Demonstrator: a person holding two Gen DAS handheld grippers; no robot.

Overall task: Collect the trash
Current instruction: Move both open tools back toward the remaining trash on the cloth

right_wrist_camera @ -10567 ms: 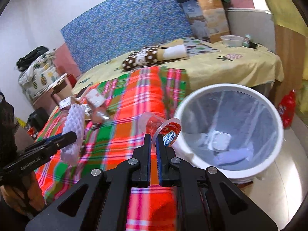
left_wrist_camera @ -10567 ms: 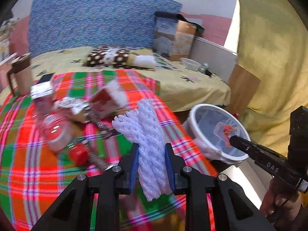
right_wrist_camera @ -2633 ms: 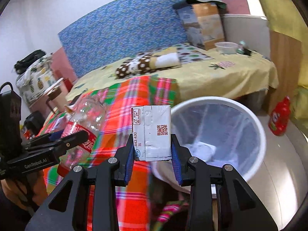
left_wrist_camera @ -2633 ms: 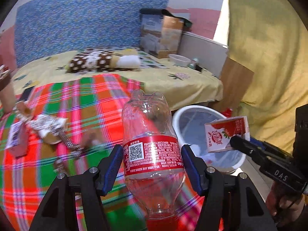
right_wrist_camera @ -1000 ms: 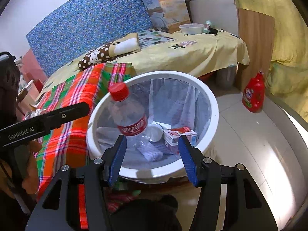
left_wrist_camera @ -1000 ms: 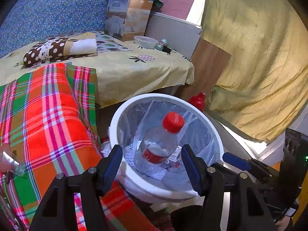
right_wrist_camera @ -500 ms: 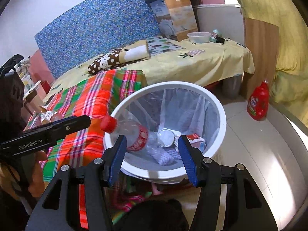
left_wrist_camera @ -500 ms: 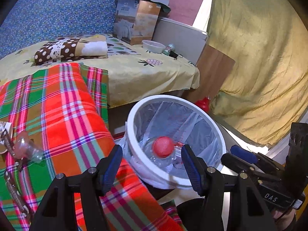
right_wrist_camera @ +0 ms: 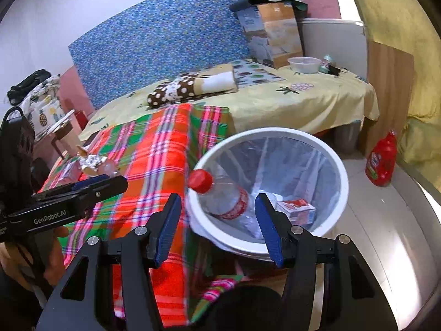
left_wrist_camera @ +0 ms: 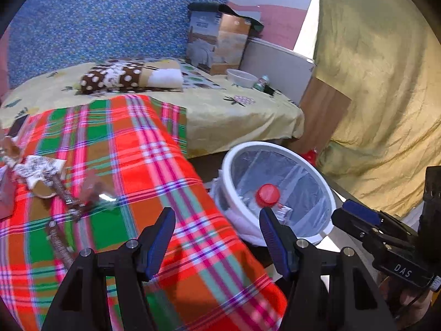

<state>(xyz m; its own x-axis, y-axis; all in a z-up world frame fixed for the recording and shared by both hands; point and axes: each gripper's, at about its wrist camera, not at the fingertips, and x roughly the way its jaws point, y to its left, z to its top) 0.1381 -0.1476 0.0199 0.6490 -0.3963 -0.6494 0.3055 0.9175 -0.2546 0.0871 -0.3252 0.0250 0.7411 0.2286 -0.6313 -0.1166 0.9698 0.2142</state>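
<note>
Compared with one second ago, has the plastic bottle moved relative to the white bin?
Yes. The plastic bottle has tipped from upright to lean on the white bin's near-left rim, cap outward.

Both views are evenly and fairly brightly lit by soft indoor light, with a brighter daylight strip beside the yellow curtain (left_wrist_camera: 386, 88) at the far right. Shadows are faint. Glare sits on the glossy floor (right_wrist_camera: 399, 234) at the right, and pale sheen on the clear liner of the white bin (right_wrist_camera: 336, 171). Fisheye bending curves the blue headboard (left_wrist_camera: 110, 19) and blackens the corners. The near plaid cloth (left_wrist_camera: 209, 284) is smeared with motion blur; small litter at the left is soft too.
</note>
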